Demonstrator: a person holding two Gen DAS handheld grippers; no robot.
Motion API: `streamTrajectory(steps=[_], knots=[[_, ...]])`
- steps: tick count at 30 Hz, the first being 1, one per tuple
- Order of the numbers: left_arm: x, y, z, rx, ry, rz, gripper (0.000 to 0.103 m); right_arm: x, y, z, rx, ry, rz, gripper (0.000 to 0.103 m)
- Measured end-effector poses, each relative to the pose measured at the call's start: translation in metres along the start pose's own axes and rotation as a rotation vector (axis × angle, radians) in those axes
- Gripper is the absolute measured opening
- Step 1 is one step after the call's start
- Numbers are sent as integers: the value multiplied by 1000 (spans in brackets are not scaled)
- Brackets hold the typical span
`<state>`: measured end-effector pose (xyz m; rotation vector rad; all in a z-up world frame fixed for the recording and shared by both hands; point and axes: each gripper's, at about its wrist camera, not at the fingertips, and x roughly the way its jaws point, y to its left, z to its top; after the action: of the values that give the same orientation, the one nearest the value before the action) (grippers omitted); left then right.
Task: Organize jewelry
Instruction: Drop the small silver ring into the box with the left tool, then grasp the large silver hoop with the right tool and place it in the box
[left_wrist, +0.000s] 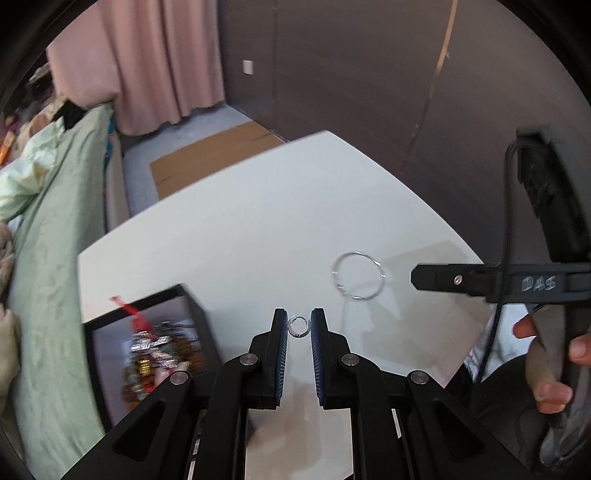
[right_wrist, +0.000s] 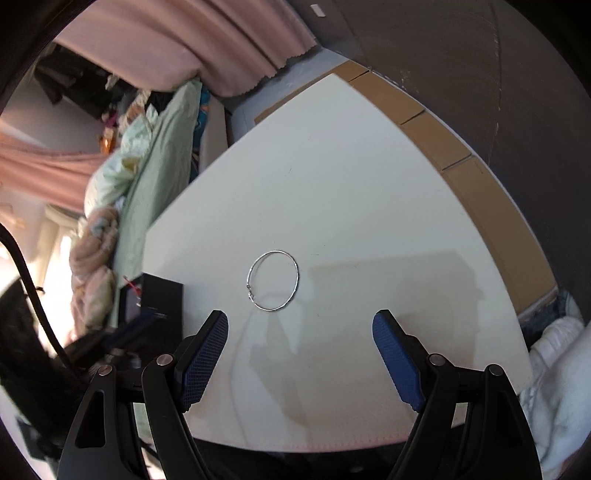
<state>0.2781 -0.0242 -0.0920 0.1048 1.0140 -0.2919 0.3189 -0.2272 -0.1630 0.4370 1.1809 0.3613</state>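
Small ring (left_wrist: 297, 326) pinched in the left gripper (left_wrist: 298, 328) could slip; right gripper (right_wrist: 300, 332) gapes wide, empty, near the hoop (right_wrist: 273, 280).

Dark brown wall (left_wrist: 369, 92), pink curtain (left_wrist: 159, 66), grey floor (left_wrist: 207, 122), flattened cardboard (left_wrist: 210, 158), pale green bedding (left_wrist: 55, 221), white table (right_wrist: 351, 177)

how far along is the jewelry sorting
Partly done: the black open box at the table's left edge already holds a blurred heap of jewelry. In hand: the left gripper pinches a small silver ring. Left: the large thin silver hoop lies on the white table, ahead of the open right gripper.
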Motion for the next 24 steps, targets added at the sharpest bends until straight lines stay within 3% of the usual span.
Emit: streamTrajectory(steps=[7, 18, 24], knots=[[-23, 31, -5, -64, -33, 27, 13, 18, 22, 14, -101, 24, -91, 81], [-41, 56, -18, -112, -44, 51, 13, 21, 46, 12, -187, -8, -111, 80], [-43, 69, -20, -156, -41, 42, 13, 37, 51, 12, -183, 40, -81, 47]])
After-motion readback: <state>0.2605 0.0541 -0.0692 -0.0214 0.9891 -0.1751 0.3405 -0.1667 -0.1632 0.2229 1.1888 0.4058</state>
